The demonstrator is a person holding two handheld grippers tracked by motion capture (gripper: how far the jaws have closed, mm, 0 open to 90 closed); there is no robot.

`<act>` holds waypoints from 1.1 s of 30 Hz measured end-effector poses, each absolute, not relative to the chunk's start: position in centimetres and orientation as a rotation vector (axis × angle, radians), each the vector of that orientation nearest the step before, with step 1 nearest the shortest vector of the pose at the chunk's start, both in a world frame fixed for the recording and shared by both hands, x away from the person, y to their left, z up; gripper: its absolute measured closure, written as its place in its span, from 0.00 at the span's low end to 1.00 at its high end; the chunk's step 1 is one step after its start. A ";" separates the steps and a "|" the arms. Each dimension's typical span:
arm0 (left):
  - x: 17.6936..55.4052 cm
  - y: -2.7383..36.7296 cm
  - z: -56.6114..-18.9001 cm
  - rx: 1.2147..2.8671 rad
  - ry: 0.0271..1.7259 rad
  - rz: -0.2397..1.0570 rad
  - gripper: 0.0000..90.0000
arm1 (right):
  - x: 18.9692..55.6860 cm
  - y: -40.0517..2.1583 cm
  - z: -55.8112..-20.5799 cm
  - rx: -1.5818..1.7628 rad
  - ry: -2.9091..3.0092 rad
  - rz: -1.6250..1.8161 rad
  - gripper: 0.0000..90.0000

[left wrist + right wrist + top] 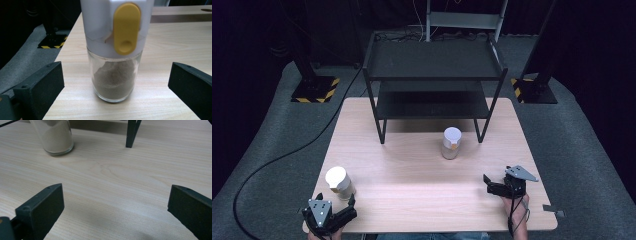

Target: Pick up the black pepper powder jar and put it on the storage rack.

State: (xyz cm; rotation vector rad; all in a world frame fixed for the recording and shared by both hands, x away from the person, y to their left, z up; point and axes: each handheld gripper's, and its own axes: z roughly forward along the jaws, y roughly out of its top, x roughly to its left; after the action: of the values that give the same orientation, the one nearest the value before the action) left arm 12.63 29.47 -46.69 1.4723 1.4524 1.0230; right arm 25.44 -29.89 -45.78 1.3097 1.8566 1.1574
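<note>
Two glass shaker jars with white caps stand on the wooden table [422, 175]. One jar [339, 182] [114, 50] is near the front left corner, with a yellow tab on its cap and brownish powder inside. My left gripper [339, 210] [116, 85] is open just in front of this jar, its jaws wide apart and not touching it. The other jar [451, 143] [53, 136] stands mid-table and holds pale powder. My right gripper [497, 186] [115, 207] is open near the front right, a good way short of that jar.
A black two-level metal rack [432, 75] stands at the table's back edge; one of its legs [131, 132] is to the right of the pale jar. A black cable [277, 160] runs over the grey floor on the left.
</note>
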 end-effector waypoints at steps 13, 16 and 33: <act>13.3 29.9 -46.6 1.475 1.437 1.008 0.00 | 25.2 -29.9 -45.9 1.305 1.843 1.165 0.00; 13.6 29.9 -46.7 1.462 1.437 1.003 0.00 | 25.2 -29.8 -45.9 1.304 1.842 1.161 0.00; 16.7 29.6 -46.8 1.478 1.443 1.021 0.00 | 25.3 -29.7 -45.8 1.309 1.847 1.151 0.00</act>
State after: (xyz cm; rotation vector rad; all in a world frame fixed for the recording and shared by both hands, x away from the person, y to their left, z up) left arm 16.65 29.61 -46.84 1.4777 1.4427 1.0206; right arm 25.30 -29.71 -45.83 1.3090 1.8471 1.1509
